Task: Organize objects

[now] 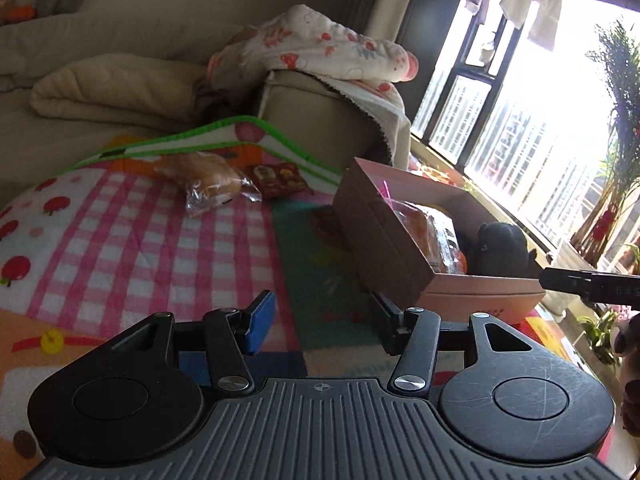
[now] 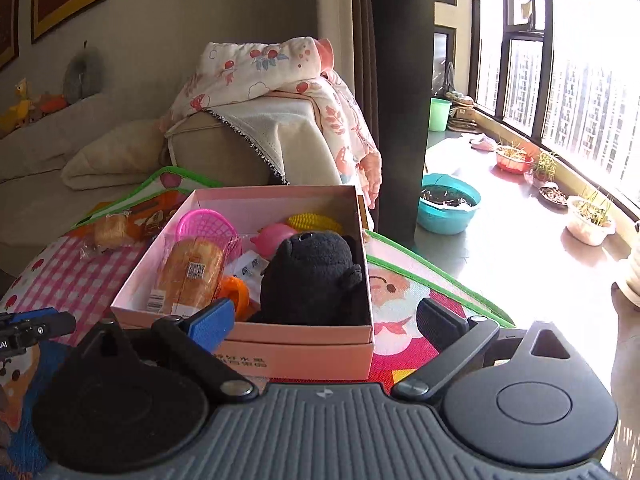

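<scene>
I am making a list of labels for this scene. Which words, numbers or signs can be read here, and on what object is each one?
"AI": white letters on the black body of the left hand-held gripper, cut off at the picture's edge.
QR code: on the label of the wrapped bread loaf; no words legible.
Dark printed characters on the front of the pink cardboard box: too blurred to read.
Red snack packet: print too small.

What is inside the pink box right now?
The pink box holds a black plush toy, wrapped bread, pink basket, toy corn; its floor is covered.

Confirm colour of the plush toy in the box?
Black. The plush toy sits in the pink box; the right wrist view shows it best.
</scene>
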### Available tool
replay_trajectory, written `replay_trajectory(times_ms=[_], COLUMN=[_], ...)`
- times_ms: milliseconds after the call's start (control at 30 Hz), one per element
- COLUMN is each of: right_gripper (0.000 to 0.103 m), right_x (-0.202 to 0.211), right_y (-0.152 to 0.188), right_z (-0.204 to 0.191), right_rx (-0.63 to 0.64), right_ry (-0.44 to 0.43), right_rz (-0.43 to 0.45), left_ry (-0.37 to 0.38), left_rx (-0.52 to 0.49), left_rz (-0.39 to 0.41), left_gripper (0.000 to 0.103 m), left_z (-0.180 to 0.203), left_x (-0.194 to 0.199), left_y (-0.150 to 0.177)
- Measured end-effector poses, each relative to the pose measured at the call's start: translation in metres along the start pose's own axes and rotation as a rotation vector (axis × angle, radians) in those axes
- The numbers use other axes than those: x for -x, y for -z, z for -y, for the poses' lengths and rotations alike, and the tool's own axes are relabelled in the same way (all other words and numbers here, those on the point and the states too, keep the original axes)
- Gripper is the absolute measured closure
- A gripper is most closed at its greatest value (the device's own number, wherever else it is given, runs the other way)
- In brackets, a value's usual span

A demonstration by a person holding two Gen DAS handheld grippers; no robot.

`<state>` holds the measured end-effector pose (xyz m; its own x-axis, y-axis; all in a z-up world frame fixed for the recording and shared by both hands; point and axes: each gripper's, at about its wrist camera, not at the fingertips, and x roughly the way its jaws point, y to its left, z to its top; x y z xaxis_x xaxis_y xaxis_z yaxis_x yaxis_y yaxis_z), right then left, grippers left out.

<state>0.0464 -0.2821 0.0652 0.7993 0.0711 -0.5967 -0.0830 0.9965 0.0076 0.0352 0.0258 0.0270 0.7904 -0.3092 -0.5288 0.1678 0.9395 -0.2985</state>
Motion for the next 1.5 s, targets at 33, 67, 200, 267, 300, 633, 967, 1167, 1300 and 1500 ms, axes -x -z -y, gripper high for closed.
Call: replay_trajectory(times_ms=[33, 67, 200, 267, 300, 633, 967, 1167, 1300, 1500], right_gripper=[0.005, 0.005, 0.001, 0.0, 0.0, 0.0, 0.0, 0.0, 0.0, 0.0], right_x=[0.001, 0.002, 0.008, 0.009, 0.009, 0.015, -0.007, -0.005, 0.004, -0.011], right_y=[0.01, 0.016, 0.04, 0.048, 0.051, 0.066, 0.06, 0.059, 0.036, -0.062], right_z=[-0.006, -0.011, -0.038, -0.05, -0.056, -0.074, -0.065, -0.07, -0.09, -0.131], right_rx=[0.018, 0.03, 0.093, 0.12, 0.138, 0.218, 0.157, 0.185, 0.279, 0.236], right_ry=[0.002, 0.001, -0.019, -0.04, -0.048, -0.082, -0.122, -0.102, -0.11, -0.273], right_rz=[-0.007, -0.008, 0.02, 0.029, 0.034, 0.095, -0.015, -0.011, 0.029, -0.018], left_ry=[0.0, -0.002, -0.037, -0.072, -0.084, -0.227, -0.286, -0.156, -0.082, -0.037], left_rx=[-0.001, -0.001, 0.001, 0.017, 0.036, 0.302, 0.217, 0.194, 0.129, 0.143], left_rz=[-0.004, -0.005, 0.008, 0.031, 0.044, -0.067, -0.101, -0.11, -0.096, -0.004], left_gripper=[0.046, 0.046, 0.046, 0.046, 0.046, 0.046, 0.037, 0.052, 0.053, 0.053], left_z=[0.0, -0.001, -0.005, -0.014, -0.019, -0.096, -0.081, -0.081, -0.085, -0.109], left_x=[-0.001, -0.002, -0.005, -0.009, -0.011, -0.099, -0.159, -0.118, -0.069, -0.023], left_y=[0.001, 0.001, -0.002, -0.016, -0.026, -0.124, -0.117, -0.09, -0.056, -0.021])
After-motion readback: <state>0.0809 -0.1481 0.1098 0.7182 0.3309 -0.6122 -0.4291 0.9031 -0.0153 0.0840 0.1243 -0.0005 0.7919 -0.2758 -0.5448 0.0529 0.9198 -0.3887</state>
